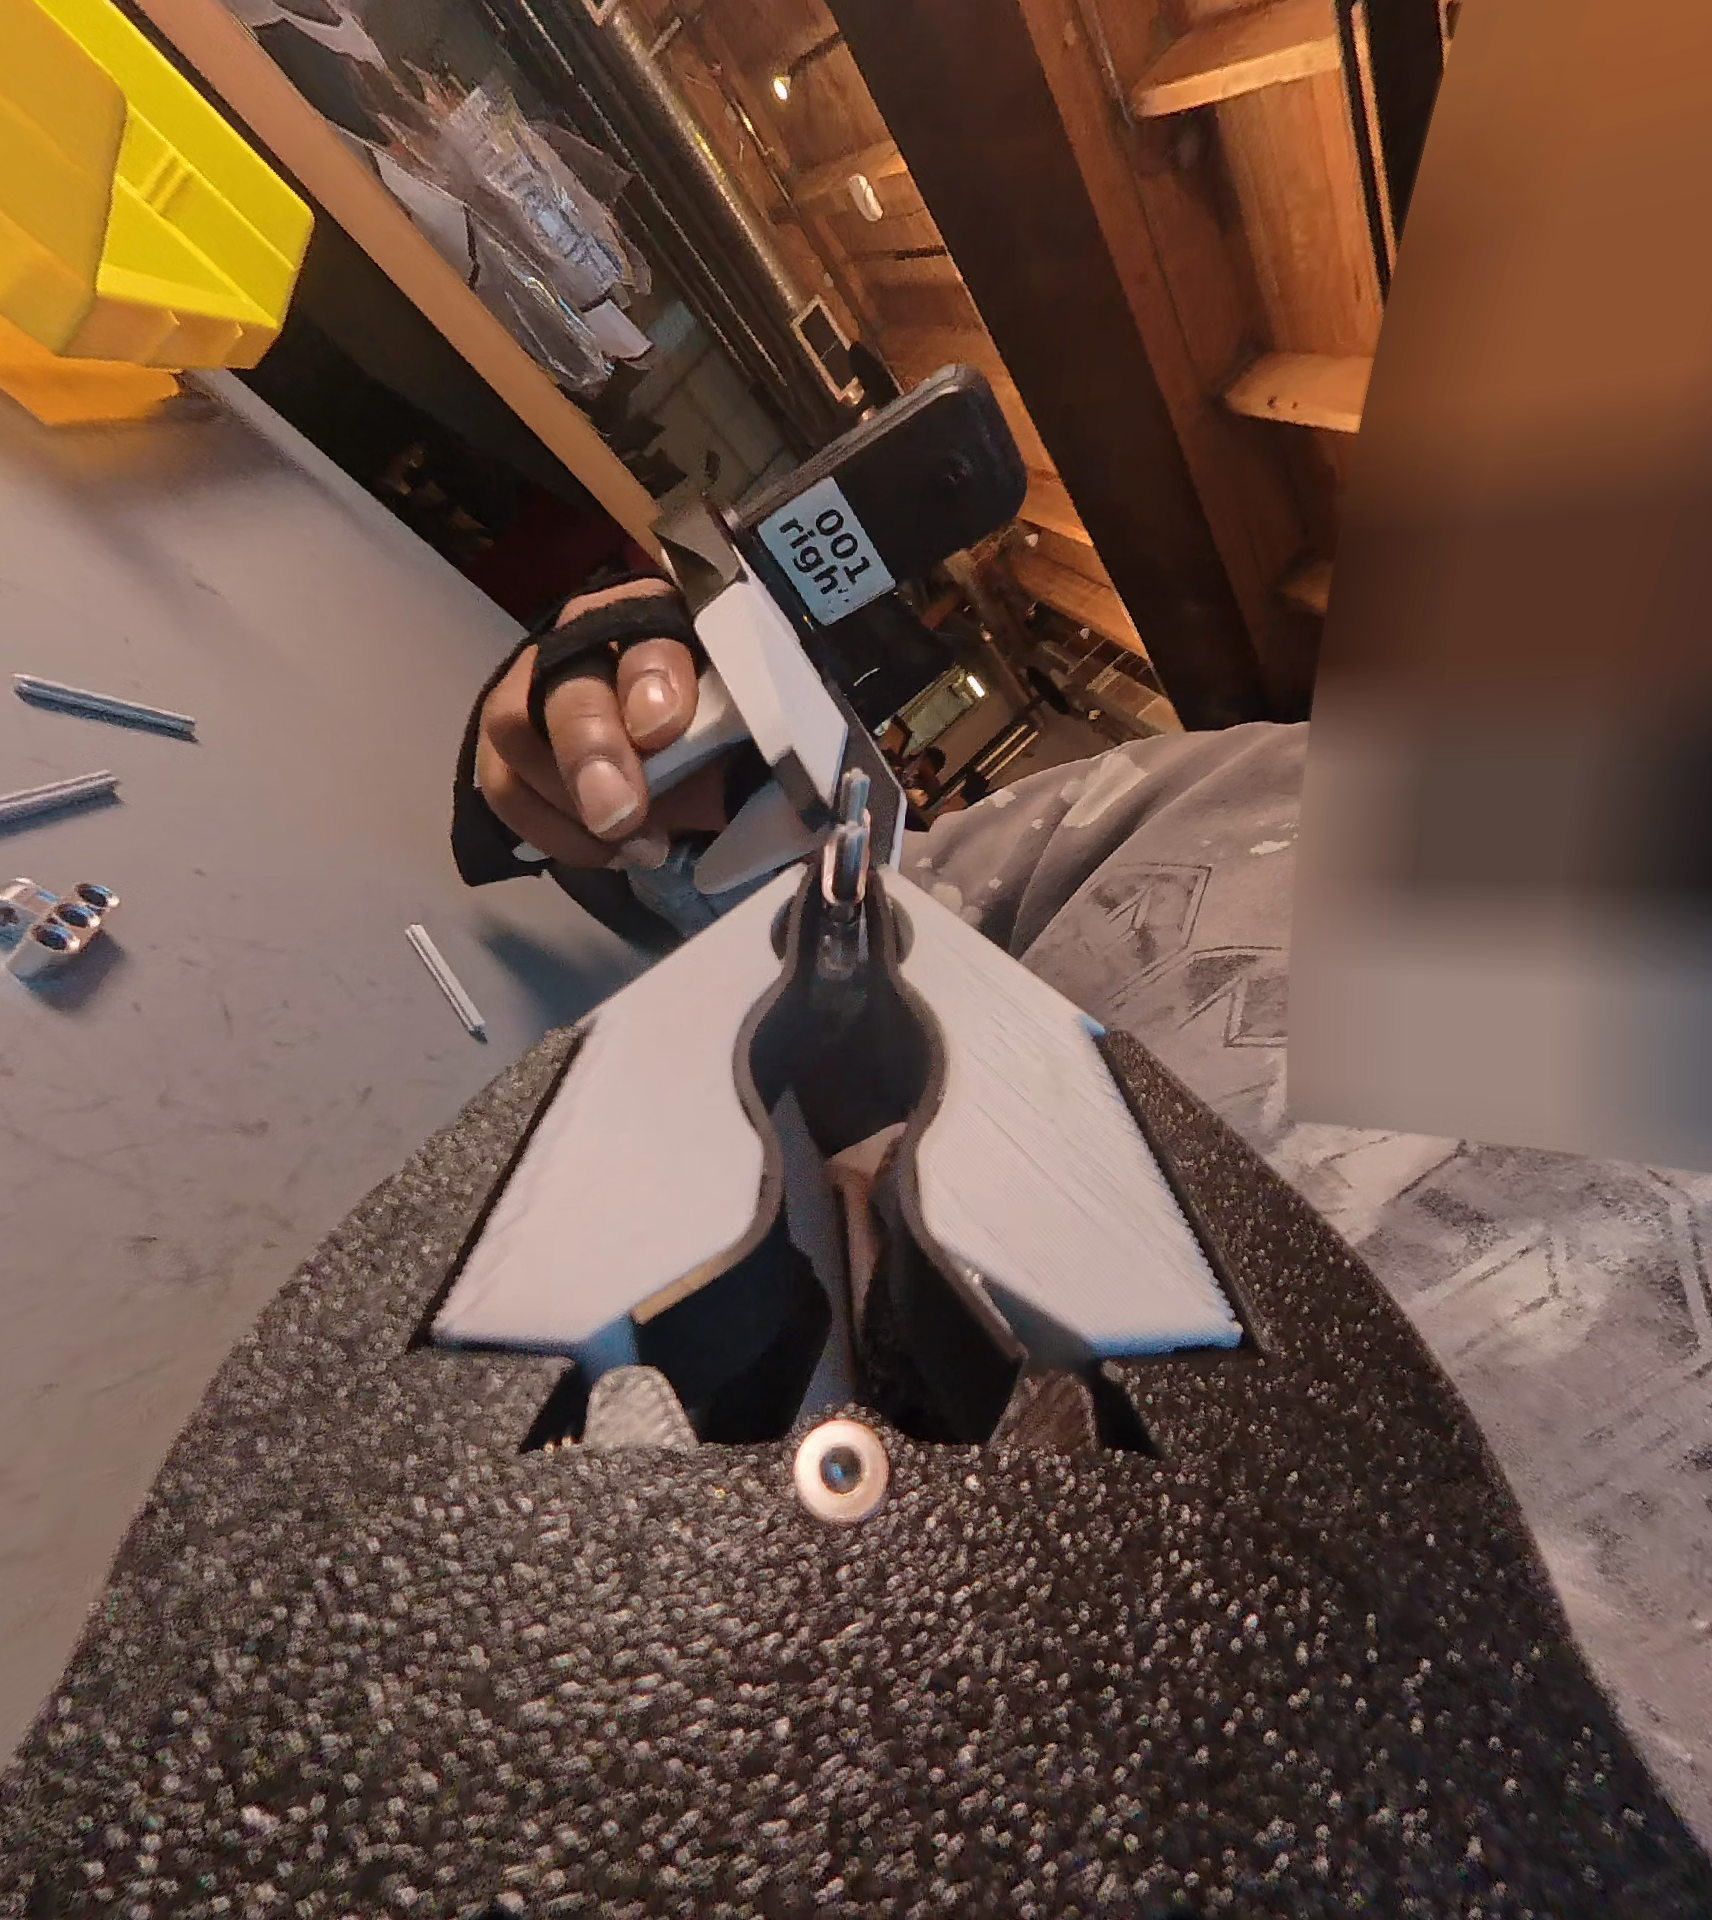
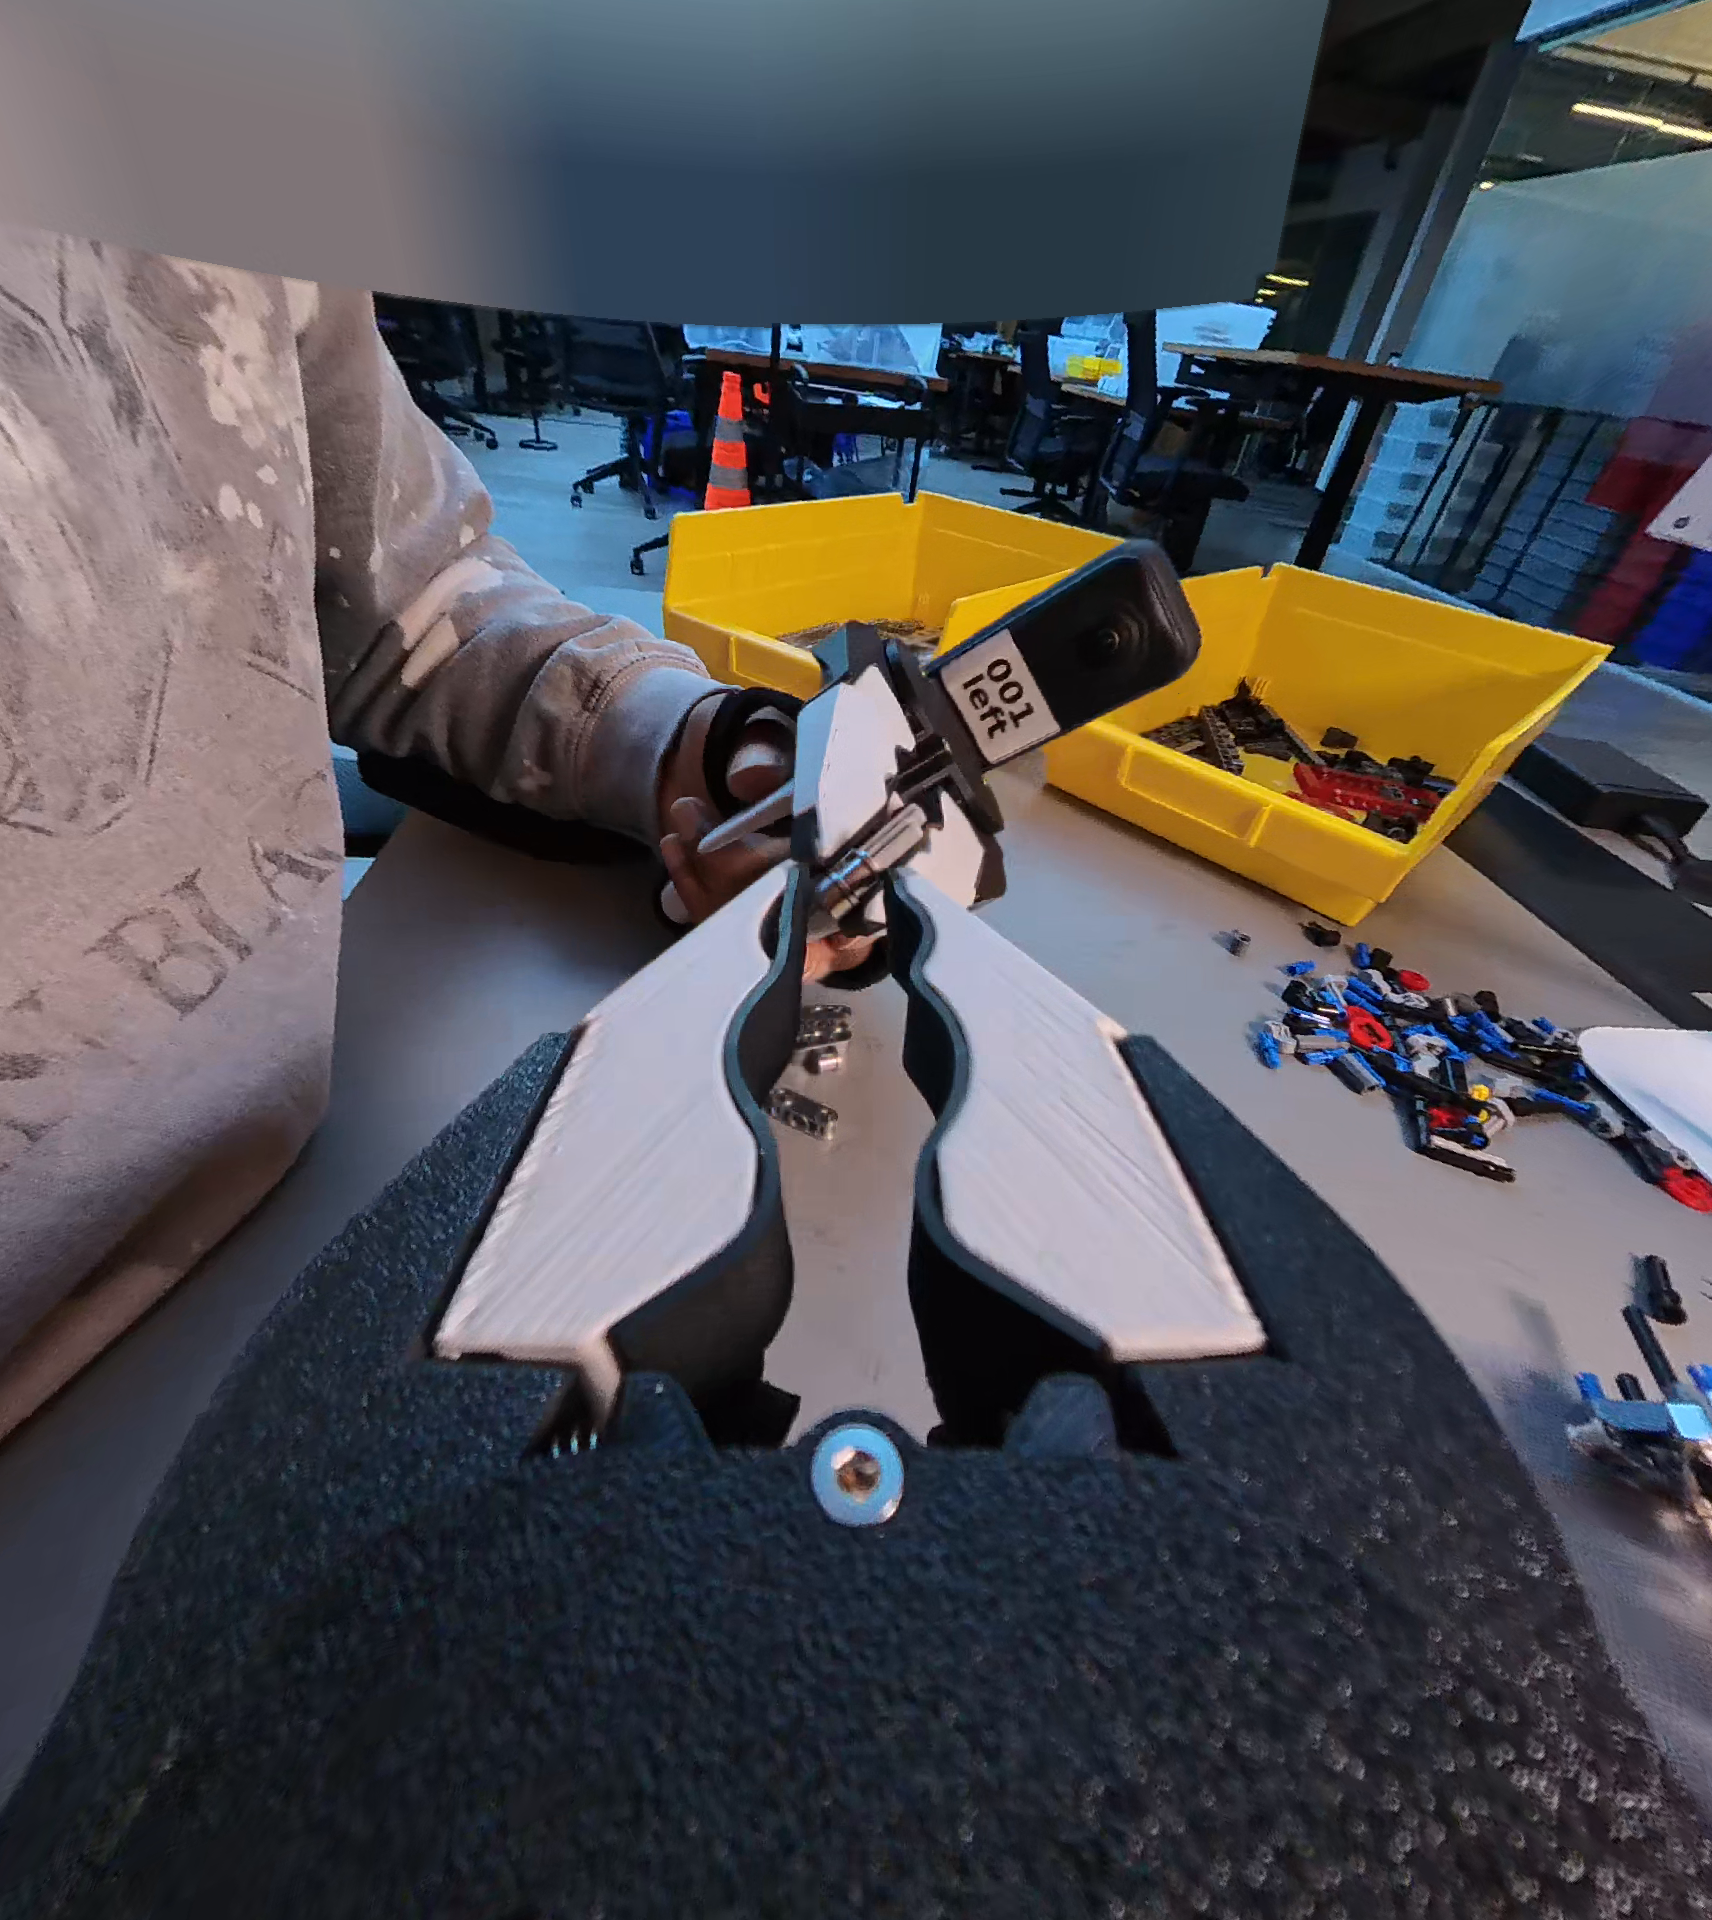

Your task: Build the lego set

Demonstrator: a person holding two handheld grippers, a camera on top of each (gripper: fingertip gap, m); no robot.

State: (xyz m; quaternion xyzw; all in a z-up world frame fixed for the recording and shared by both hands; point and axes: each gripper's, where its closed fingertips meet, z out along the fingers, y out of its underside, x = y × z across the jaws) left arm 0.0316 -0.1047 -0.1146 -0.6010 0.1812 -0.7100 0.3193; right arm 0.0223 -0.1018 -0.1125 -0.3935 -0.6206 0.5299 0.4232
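Between the left gripper (image 1: 847,883) fingertips, closed on it: small grey axle piece (image 1: 844,868), tip to tip with the right gripper (image 2: 836,894), also clamped on the same piece. Left of the fingers, on the grey table (image 1: 208,1039): loose grey rods (image 1: 104,707), connector block (image 1: 52,920). Farther: yellow bins (image 2: 1330,748), scattered blue-black parts (image 2: 1434,1049)

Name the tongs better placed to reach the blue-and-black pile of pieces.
Right, probably: the pile lies beside the right tongs, outside the left view. Both tongs grip the grey part.
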